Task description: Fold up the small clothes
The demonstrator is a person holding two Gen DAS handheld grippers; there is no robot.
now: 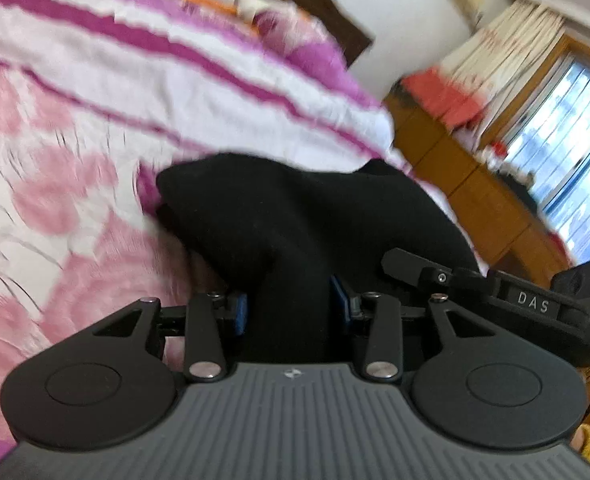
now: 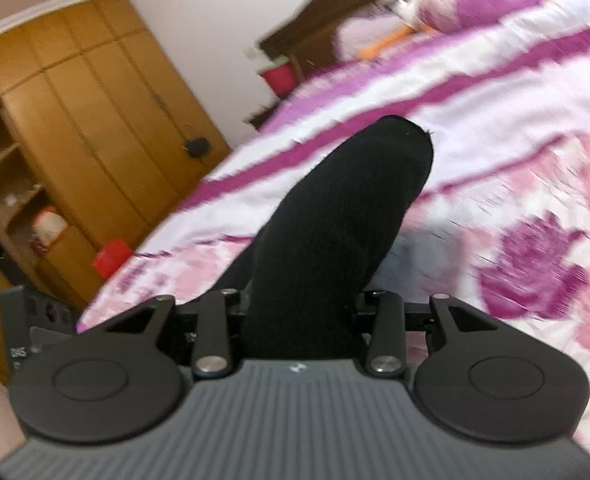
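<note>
Floral pink-and-purple bedspread [image 1: 95,80] fills the background as the left gripper [image 1: 291,308] and right gripper [image 2: 301,312] each clamp fingers on 1 black sock [image 2: 335,220], its length running lower centre to upper right, above the bed.

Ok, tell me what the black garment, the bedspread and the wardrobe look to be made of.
Black garment: soft matte knit, probably cotton or a blend; a fine ribbed texture shows and it droops limply from the right gripper.
Bedspread: printed woven cloth, matte, wrinkling softly; the fibre is unclear.
Wardrobe: orange-brown wood or wood-look panels with a slight sheen; blur hides any grain.
</note>
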